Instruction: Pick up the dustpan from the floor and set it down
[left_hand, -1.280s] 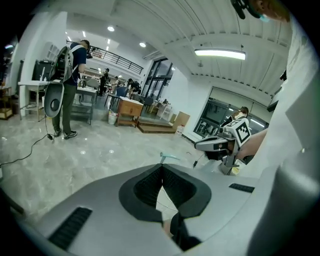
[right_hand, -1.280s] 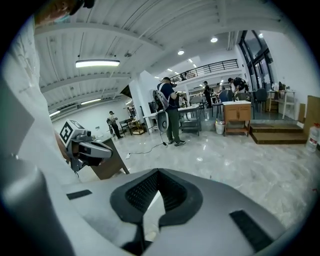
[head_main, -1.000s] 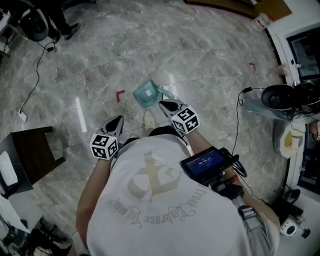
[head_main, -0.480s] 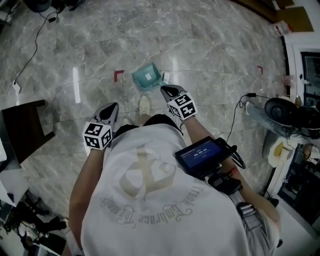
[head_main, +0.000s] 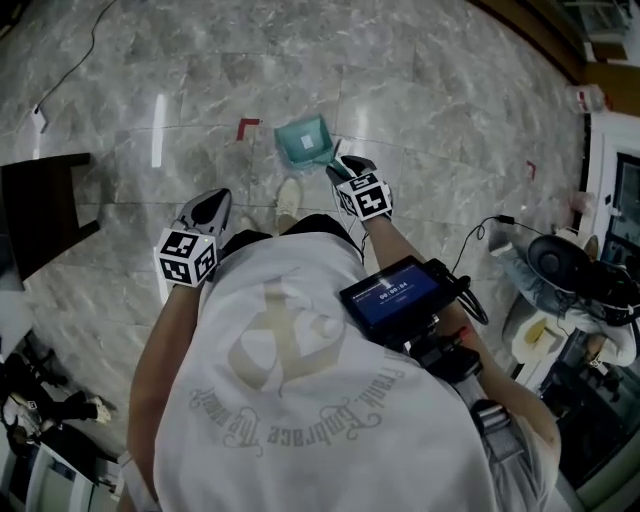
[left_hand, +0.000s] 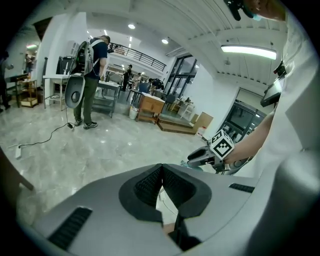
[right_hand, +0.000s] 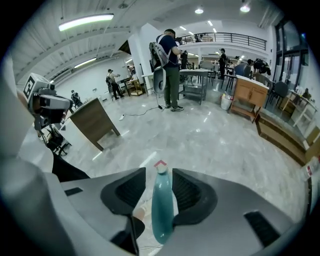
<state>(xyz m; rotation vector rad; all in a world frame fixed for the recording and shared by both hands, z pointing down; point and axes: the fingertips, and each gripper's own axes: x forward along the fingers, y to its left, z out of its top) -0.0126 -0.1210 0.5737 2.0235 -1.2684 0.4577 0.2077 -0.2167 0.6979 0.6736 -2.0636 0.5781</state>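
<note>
The teal dustpan (head_main: 303, 141) lies on the marble floor just ahead of my right gripper (head_main: 345, 168). In the right gripper view its teal handle (right_hand: 161, 210) runs up between the jaws, with a white tip at the far end. The jaws have just been opening; they stand open round the handle, and a gap shows on the left side. My left gripper (head_main: 210, 205) hangs lower left, apart from the dustpan. In the left gripper view the left gripper (left_hand: 161, 182) is shut on nothing, and the right gripper (left_hand: 197, 157) shows beyond it.
A dark wooden table (head_main: 40, 210) stands at the left. A red tape mark (head_main: 246, 124) lies left of the dustpan, and the person's shoe (head_main: 288, 198) is below it. Cables and equipment (head_main: 560, 260) crowd the right side. A person with a backpack (right_hand: 170, 65) stands far off.
My right gripper has sunk toward the floor with the dustpan staying just ahead of it. The head view has swung, so the floor has shifted. My left gripper has dropped a little.
</note>
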